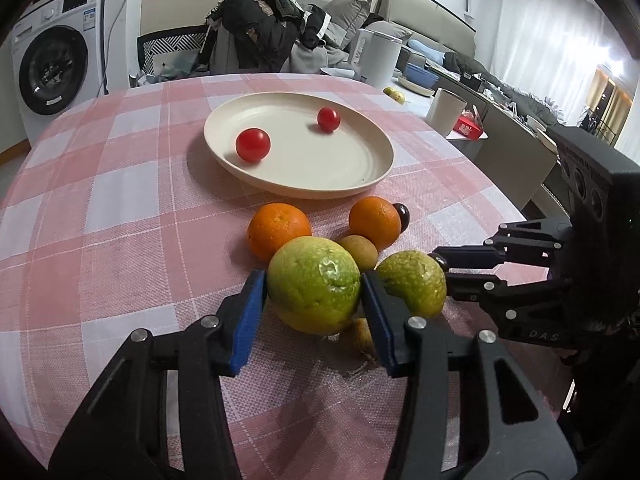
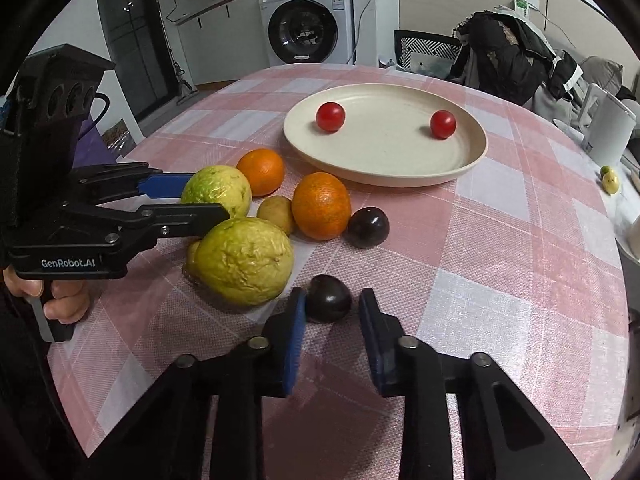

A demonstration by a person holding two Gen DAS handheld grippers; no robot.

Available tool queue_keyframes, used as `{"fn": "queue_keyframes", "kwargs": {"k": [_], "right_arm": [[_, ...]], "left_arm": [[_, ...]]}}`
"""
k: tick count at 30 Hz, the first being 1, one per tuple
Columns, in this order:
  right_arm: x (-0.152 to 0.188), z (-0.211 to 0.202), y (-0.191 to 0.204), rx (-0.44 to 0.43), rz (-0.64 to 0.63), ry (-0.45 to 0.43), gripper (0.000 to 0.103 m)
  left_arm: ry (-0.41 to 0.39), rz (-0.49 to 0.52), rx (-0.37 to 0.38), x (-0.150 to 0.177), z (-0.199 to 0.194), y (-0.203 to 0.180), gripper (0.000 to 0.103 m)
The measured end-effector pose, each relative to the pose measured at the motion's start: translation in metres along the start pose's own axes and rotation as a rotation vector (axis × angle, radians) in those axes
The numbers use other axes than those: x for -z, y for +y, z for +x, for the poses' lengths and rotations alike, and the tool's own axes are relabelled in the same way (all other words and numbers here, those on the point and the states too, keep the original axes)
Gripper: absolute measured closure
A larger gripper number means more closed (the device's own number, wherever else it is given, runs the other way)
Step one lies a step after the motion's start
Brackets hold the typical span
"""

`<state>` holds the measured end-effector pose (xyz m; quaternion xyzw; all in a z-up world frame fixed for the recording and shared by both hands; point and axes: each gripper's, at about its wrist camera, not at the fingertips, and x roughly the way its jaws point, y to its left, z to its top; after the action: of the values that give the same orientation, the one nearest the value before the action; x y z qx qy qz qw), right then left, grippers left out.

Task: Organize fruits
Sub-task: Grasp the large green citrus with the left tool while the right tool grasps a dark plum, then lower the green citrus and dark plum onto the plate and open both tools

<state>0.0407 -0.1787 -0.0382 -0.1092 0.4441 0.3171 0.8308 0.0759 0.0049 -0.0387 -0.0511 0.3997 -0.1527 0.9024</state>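
A cream plate (image 1: 352, 184) (image 2: 460, 164) holds two cherry tomatoes (image 1: 253, 144) (image 1: 328, 119). In front of it lie two oranges (image 1: 276, 230) (image 1: 374, 220), a kiwi (image 1: 359, 252), two green guavas and two dark plums (image 2: 368, 227). My left gripper (image 1: 314, 286) has its blue pads against both sides of the larger guava (image 1: 314, 280), which rests on the cloth; it also shows in the right wrist view (image 2: 202, 200). My right gripper (image 2: 330, 300) is open around the near plum (image 2: 328, 298), with a gap at the right pad. The second guava (image 2: 244, 260) lies beside it.
The round table has a pink checked cloth (image 1: 120, 200). A white kettle (image 1: 378, 58) and a cup (image 1: 446, 110) stand past the far right edge. A chair with dark clothes (image 1: 260, 28) and a washing machine (image 1: 56, 56) stand behind. Another brown fruit (image 1: 362, 336) lies under my left fingers.
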Motion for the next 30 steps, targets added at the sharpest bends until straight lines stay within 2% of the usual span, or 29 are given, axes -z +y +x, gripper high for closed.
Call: {"fn": "queue_keyframes", "kwargs": {"k": [8,17,24,30], "right_arm": [[-0.001,-0.005,-0.002,-0.003,0.012,-0.02,0.079],[-0.008,-0.02,-0.011,0.01,0.057,-0.103,0.079],[-0.022,-0.034,-0.022,0.004,0.121,-0.214,0.079],[-0.039,-0.029,-0.03,0.0,0.152,-0.238,0.079]], "left_arm": [[-0.036,-0.002,-0.015,-0.002,-0.01,0.002,0.058],[-0.09,0.0,-0.038,-0.012,-0.024,0.004,0.058],[-0.109,-0.003,-0.053,-0.029,-0.016,0.004,0.058],[-0.12,-0.011,-0.066,-0.047,-0.003,0.004,0.058]]}}
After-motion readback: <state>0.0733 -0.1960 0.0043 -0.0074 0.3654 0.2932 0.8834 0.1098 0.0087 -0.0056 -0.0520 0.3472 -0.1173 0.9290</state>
